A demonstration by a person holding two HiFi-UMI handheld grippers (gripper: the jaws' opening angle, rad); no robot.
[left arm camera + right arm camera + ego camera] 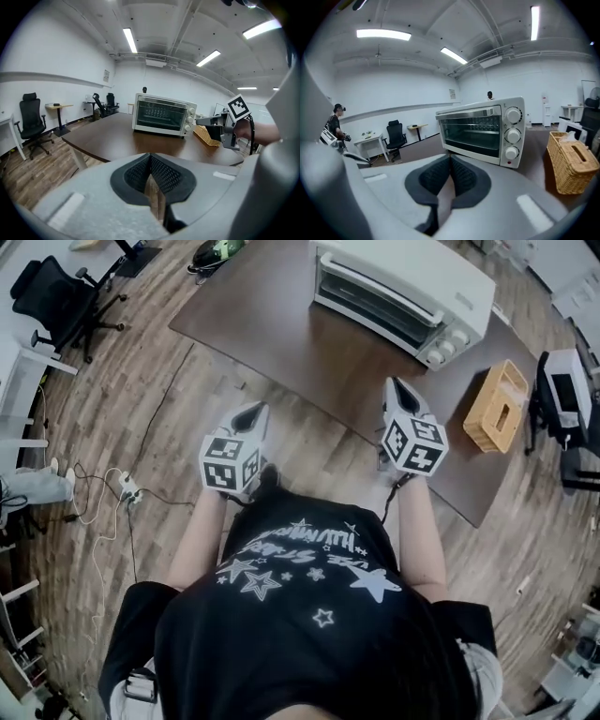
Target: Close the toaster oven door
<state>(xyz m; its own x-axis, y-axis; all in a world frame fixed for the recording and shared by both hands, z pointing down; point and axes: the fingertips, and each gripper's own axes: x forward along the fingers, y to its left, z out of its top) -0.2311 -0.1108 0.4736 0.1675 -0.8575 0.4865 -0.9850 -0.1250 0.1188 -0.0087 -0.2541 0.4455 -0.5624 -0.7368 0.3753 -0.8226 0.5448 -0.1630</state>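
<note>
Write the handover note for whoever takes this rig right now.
Left tongs: shut, empty, over the floor short of the table.
Right tongs: shut, empty, over the table's near part, not touching the toaster oven.
Toaster oven: on the table, its door upright against the front.
Done: the door looks closed.
Left: probably nothing; check it sits flush.

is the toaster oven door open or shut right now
Shut. The toaster oven door stands upright, flush with the front beside the knobs, handle up top; nothing folds down over the table.
</note>
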